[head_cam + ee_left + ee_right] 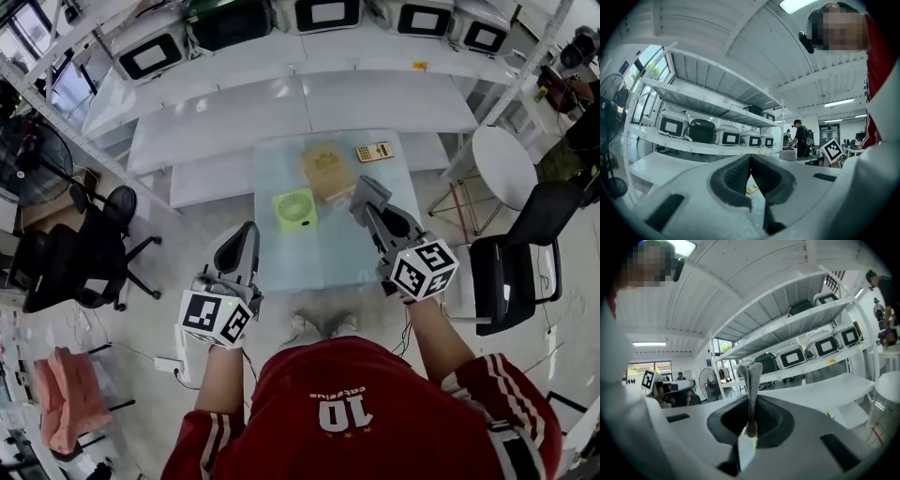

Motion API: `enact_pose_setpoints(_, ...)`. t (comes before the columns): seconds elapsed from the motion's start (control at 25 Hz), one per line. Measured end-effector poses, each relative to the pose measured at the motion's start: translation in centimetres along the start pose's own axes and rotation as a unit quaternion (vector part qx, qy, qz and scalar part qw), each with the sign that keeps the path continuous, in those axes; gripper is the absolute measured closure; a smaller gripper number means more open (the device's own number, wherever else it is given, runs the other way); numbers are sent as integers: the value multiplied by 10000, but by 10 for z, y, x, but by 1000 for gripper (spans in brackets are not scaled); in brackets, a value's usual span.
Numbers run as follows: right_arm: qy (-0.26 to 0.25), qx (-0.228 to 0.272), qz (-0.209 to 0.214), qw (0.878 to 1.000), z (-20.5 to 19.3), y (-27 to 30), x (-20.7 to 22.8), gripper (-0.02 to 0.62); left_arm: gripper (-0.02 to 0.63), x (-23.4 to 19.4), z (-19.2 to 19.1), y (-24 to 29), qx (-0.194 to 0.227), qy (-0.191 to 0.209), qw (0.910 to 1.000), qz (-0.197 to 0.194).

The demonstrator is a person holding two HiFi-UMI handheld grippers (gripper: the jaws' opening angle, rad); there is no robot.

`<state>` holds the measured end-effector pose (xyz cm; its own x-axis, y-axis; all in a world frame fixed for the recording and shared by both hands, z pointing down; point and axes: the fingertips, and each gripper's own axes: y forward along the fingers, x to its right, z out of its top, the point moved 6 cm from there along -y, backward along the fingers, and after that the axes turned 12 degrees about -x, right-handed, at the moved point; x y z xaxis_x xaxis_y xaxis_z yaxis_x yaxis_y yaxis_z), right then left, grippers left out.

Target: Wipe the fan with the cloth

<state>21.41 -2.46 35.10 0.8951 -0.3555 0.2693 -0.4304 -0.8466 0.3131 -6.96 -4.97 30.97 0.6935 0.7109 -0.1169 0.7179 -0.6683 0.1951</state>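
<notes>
One small green square fan (295, 209) sits on the glass surface (281, 258); right claw (751, 401) pinches one grey cloth (753, 378), left claw (750, 159) closed, empty.

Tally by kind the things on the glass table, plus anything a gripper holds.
Green fan: 1
Brown box: 1
Calculator: 1
Grey cloth, clamped in the right gripper: 1
Total: 4

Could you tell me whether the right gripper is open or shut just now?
Shut on the cloth: the right gripper pinches this grey strip between its jaws, and the strip sticks out past their tips.
</notes>
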Motion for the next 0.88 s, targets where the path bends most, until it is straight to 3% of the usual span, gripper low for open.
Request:
enact_pose_setpoints(0.32,27,-346,-371,9987,-29,40,-16,577,603,-52,-27,11,19,-166,9990,-410)
enact_pose_setpoints(0.52,63,-561,-571,9968,-44,63,-17,577,603,-65,-52,26,-294,-203,9976,-593)
enact_pose_setpoints(0.88,280,-1096,-624,9916,-89,118,12,577,603,-81,-97,58,-484,-737,9948,-502)
